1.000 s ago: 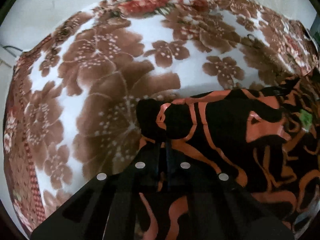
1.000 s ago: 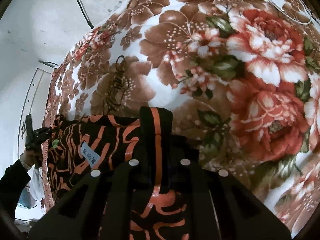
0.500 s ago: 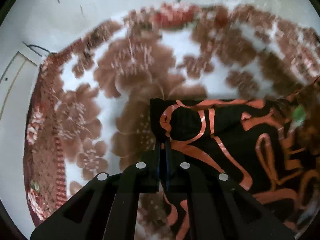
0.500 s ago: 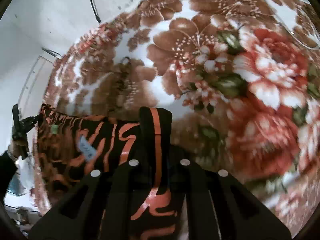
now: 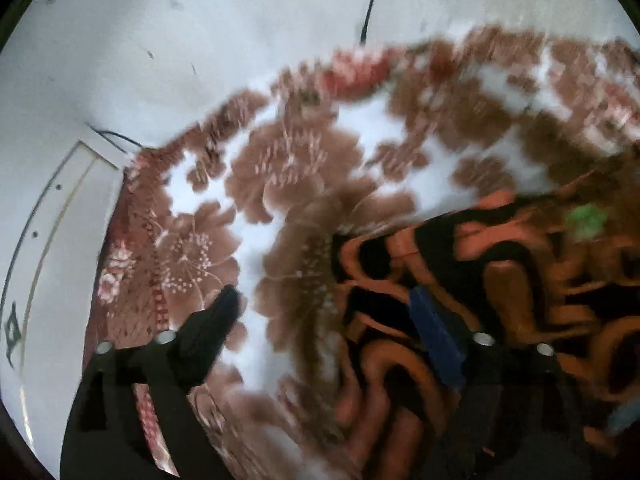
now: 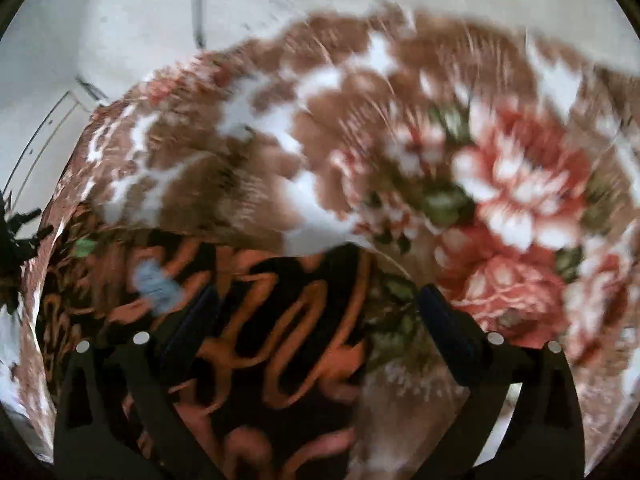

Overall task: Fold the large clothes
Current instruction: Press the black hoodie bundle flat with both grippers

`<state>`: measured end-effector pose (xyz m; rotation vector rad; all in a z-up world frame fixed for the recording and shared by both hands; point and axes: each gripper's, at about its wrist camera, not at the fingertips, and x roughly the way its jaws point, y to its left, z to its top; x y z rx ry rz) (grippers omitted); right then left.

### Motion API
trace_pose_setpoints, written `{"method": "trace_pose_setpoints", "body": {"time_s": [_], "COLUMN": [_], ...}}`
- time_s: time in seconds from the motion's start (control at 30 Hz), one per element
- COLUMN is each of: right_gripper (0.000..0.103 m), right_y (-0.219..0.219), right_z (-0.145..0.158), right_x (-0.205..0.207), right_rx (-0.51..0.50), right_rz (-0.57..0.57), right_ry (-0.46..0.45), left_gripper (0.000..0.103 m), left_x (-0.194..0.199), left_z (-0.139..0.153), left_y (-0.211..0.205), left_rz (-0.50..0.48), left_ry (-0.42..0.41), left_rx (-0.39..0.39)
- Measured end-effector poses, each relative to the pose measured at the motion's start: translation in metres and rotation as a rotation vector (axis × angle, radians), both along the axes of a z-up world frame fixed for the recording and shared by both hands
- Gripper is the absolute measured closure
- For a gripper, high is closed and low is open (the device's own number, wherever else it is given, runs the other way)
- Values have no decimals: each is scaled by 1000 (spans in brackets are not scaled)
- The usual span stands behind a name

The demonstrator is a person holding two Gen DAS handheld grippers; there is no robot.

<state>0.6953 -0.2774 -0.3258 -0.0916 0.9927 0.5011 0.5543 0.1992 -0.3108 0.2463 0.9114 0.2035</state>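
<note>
A floral blanket (image 5: 288, 168) spreads beneath me, a pale floor beyond it. The black-and-orange garment (image 6: 280, 320) lies on it under my jaws. My left gripper (image 5: 324, 312) and right gripper (image 6: 316, 304) are opening, jaws wide apart, cloth lying between them, nothing gripped.
</note>
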Motion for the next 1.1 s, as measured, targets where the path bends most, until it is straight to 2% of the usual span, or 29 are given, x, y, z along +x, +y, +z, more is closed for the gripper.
{"method": "trace_pose_setpoints", "body": {"time_s": [0.07,0.13,0.2,0.27,0.33,0.5,0.67,0.7,0.73,0.8,0.93,1.03,1.1], "right_gripper": [5,5,5,5,5,5,5,5,5,5,5,5,5], "right_y": [28,56,72,77,69,45,2,-6,-11,-17,-14,3,18], "right_z": [16,12,-7,-33,-58,-63,-71,-69,-64,-52,-21,-10,-8], "right_x": [-47,-91,-113,-121,-122,-129,-128,-130,-133,-141,-167,-182,-189], "right_rx": [-41,-97,-130,-143,-126,-129,-159,-167,-185,-187,-119,-60,-31], "right_rz": [36,49,10,-36,-67,-100,-145,-156,-162,-168,-149,-123,-100], "right_ry": [-98,-162,-176,-136,-82,-124,-104,-101,-104,-114,-133,-113,-96], "left_gripper": [6,5,6,6,4,4,4,4,6,6,6,6,6], "left_x": [-24,-46,-55,-58,-63,-75,-89,-94,-105,-117,-175,-219,-234], "left_z": [10,4,-14,-45,-67,-76,-66,-60,-49,-37,-18,-29,-42], "left_y": [-27,-60,-84,-93,-87,-54,-21,-17,-11,-5,-9,-20,-27], "left_rz": [-12,-19,-14,18,35,46,110,145,184,212,266,343,377], "left_ry": [-50,-61,-47,-11,1,-35,-61,-76,-117,-134,-182,-184,-183], "left_rx": [-60,-116,-144,-136,-166,-128,-121,-98,-113,-189,-412,-572,-597]}}
